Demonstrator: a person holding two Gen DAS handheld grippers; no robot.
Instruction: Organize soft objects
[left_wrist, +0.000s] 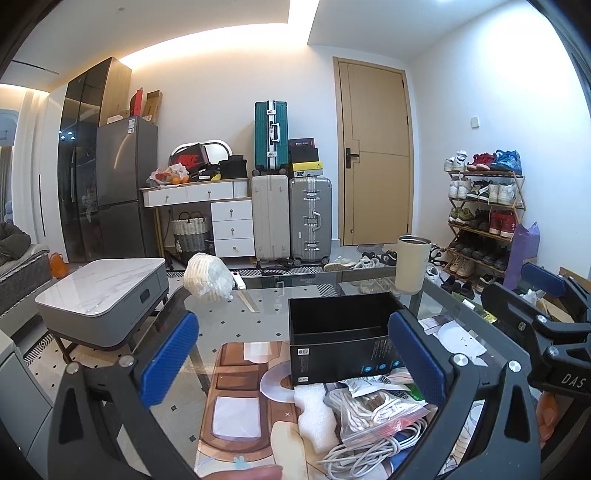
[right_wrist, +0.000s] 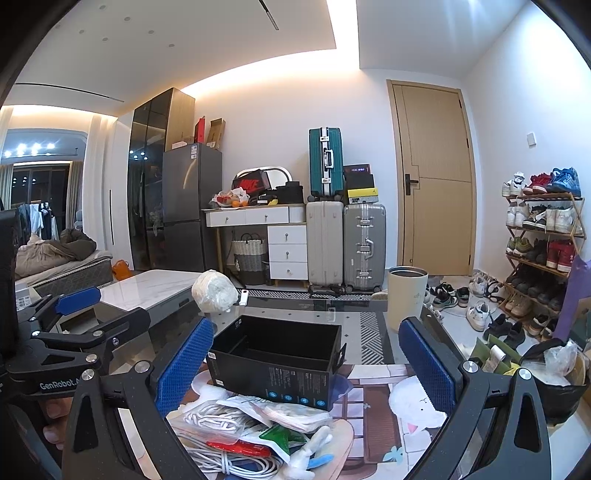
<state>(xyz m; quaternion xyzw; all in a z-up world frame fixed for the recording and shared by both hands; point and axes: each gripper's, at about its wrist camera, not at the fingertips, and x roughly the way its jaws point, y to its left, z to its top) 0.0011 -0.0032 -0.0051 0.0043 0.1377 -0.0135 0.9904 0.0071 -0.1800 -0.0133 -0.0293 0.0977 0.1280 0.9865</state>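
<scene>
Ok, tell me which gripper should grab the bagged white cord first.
Probably the left gripper: its open fingers already frame the bagged cord directly ahead. From the right gripper the bag sits off toward its left finger.

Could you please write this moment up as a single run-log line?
left gripper: open, empty | right gripper: open, empty | black box: open, appears empty | bagged cords: piled before box, untouched

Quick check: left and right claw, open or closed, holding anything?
Left claw: open, holding nothing.
Right claw: open, holding nothing.
</scene>
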